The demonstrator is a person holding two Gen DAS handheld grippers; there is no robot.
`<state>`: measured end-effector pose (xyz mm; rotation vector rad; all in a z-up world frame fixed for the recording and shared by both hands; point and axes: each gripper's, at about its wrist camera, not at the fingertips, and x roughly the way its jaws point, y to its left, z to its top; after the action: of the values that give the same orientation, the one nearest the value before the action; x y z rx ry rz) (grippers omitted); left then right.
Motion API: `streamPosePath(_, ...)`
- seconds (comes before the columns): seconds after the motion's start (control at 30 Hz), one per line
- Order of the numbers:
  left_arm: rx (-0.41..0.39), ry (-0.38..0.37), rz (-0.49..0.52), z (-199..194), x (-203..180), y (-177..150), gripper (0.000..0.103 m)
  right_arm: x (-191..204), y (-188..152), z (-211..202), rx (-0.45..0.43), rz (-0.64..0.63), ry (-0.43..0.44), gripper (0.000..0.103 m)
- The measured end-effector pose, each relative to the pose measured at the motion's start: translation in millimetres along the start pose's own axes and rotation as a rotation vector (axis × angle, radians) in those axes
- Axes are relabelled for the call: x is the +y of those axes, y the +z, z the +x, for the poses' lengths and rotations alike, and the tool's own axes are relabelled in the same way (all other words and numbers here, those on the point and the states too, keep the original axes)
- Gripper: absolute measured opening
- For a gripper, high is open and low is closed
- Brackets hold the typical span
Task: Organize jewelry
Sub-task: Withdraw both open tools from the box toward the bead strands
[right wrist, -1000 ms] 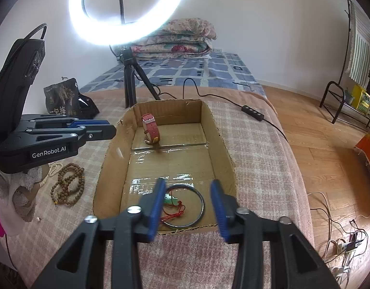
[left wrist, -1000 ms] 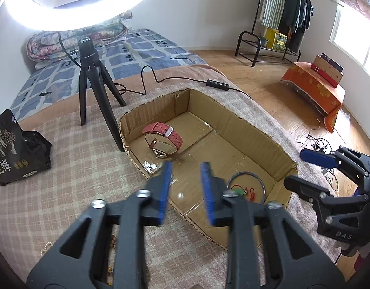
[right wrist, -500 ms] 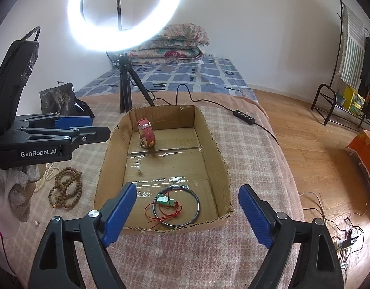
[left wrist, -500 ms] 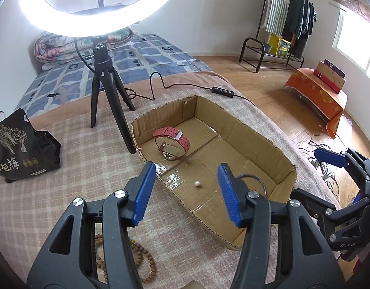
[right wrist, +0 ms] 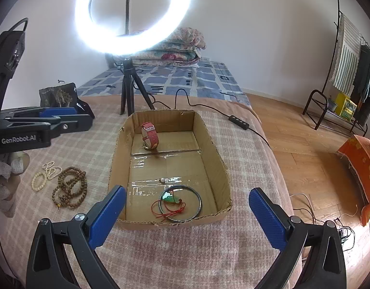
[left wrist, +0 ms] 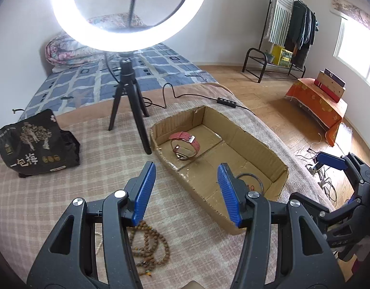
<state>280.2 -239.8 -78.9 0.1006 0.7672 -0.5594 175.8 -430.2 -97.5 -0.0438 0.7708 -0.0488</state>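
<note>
An open cardboard box (right wrist: 214,144) (left wrist: 262,144) lies on the plaid blanket. Inside are a red watch (right wrist: 150,136) (left wrist: 185,143), a small pearl (right wrist: 162,180), and a metal bangle (right wrist: 180,203) with a green pendant on red cord (right wrist: 170,200). Brown wooden beads (right wrist: 69,190) (left wrist: 148,245) and a white pearl strand (right wrist: 44,175) lie on the blanket left of the box. My left gripper (left wrist: 185,190) is open and empty above the blanket beside the box. My right gripper (right wrist: 187,214) is wide open and empty at the box's near end.
A ring light on a black tripod (right wrist: 128,89) (left wrist: 127,101) stands behind the box, its cable and controller (right wrist: 238,121) trailing right. A black bag (left wrist: 33,144) sits far left. The bed edge drops to wooden floor (right wrist: 305,149) on the right.
Both grippers opened from nearly shut to wide. The left gripper pulled back left off the box, leaving the pearl inside; the beads came into its view.
</note>
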Motion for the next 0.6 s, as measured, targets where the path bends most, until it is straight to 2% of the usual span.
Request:
streamPosePath(0.5,-0.035,0.123,-0.037,-80.5,77.6,-30.9,0.055,39.7,-3.3,-21.5,0.018,-0.032,0.101,0.102)
streamPosePath(0.6,-0.037,0.153,-0.04,-93.5,94.4,-39.6,0.055,49.7,-2.5,-22.8,0.027,-0.035,0.132,0.098)
